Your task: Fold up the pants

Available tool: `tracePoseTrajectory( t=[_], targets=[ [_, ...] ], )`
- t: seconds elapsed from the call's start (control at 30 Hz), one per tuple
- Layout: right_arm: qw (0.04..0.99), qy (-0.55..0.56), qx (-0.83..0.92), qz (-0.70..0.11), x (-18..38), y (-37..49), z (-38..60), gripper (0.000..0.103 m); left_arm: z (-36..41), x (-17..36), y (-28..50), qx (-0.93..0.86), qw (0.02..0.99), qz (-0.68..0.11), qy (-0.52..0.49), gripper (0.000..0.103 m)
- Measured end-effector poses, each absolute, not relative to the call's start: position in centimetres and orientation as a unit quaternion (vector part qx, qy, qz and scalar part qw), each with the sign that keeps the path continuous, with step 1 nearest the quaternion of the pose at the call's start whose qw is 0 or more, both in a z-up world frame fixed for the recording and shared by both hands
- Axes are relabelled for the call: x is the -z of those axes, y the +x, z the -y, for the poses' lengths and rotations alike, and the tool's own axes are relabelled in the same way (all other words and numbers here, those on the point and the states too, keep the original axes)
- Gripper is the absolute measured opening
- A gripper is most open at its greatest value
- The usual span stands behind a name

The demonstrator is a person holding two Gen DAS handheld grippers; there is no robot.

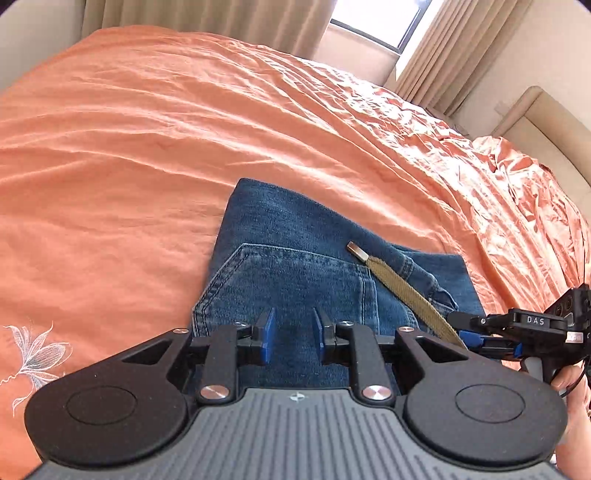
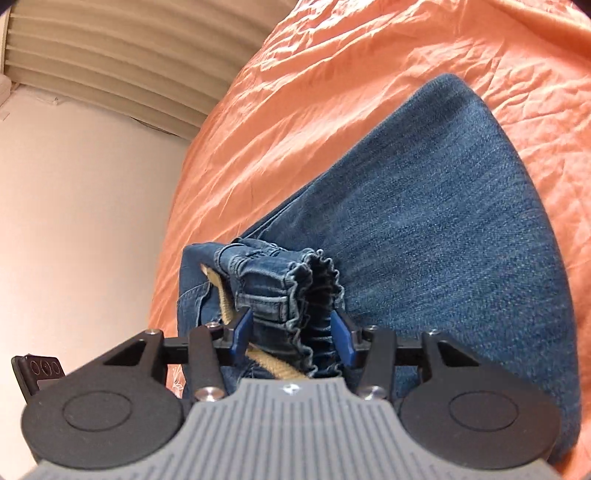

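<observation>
The left claw [image 1: 293, 334] hovers with jaws apart over the folded pants [image 1: 295, 266], the right claw [image 2: 293, 332] straddles their bunched waistband unclamped, all on a wrinkled orange bed [image 1: 147, 147] edged by beige curtains [image 1: 207, 18] and a window [image 1: 376, 22]

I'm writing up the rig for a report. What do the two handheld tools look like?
Both match: the left tool and right tool have blue pads on black linkages, two round black discs and a ribbed grey body with a small emblem. Seen from the left camera, the right tool's black block reads "DAS", with a thin black cable behind it.
</observation>
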State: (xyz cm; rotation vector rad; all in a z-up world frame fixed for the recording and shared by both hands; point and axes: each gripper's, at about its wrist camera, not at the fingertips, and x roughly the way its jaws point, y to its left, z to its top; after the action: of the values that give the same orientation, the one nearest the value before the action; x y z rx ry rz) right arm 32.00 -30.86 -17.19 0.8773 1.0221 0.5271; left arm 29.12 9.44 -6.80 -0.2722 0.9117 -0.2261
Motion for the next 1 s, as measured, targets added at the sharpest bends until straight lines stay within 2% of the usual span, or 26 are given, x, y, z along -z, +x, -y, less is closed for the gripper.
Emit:
tracePoseTrajectory(
  t=[0.1, 0.17, 0.23, 0.33, 0.63, 0.8, 0.9, 1.0],
  targets=[
    [0.730, 0.435, -0.257, -0.460, 18.5, 32.6, 30.6, 0.040, -9.8, 7.5, 29.5, 0.092, 0.890, -0.423, -0.141, 0.024],
    [0.717, 0.457, -0.263, -0.457, 19.5, 33.2, 30.3, 0.034, -9.9, 8.1, 29.8, 0.093, 0.890, -0.420, -0.151, 0.024],
    [0.717, 0.464, -0.262, -0.450, 20.0, 33.6, 30.0, 0.020, -10.2, 8.5, 30.1, 0.096, 0.890, -0.417, -0.159, 0.024],
    [0.730, 0.450, -0.265, -0.441, 18.8, 33.0, 29.9, 0.014, -10.6, 8.6, 30.0, 0.097, 0.893, -0.405, -0.171, 0.024],
    [0.810, 0.299, -0.286, -0.416, 3.9, 32.9, 26.9, 0.012, -11.0, 6.4, 29.4, 0.078, 0.910, -0.374, -0.159, 0.023],
    [0.818, 0.293, -0.293, -0.398, -3.0, 34.4, 27.6, 0.012, -10.2, 4.0, 29.5, 0.066, 0.924, -0.350, -0.138, 0.021],
    [0.828, 0.290, -0.258, -0.404, -4.0, 35.1, 29.4, 0.012, -9.2, 3.5, 29.5, 0.083, 0.927, -0.343, -0.127, 0.021],
    [0.833, 0.288, -0.202, -0.426, -1.1, 34.8, 32.8, 0.011, -8.1, 3.9, 29.7, 0.098, 0.926, -0.345, -0.121, 0.021]
  ],
)
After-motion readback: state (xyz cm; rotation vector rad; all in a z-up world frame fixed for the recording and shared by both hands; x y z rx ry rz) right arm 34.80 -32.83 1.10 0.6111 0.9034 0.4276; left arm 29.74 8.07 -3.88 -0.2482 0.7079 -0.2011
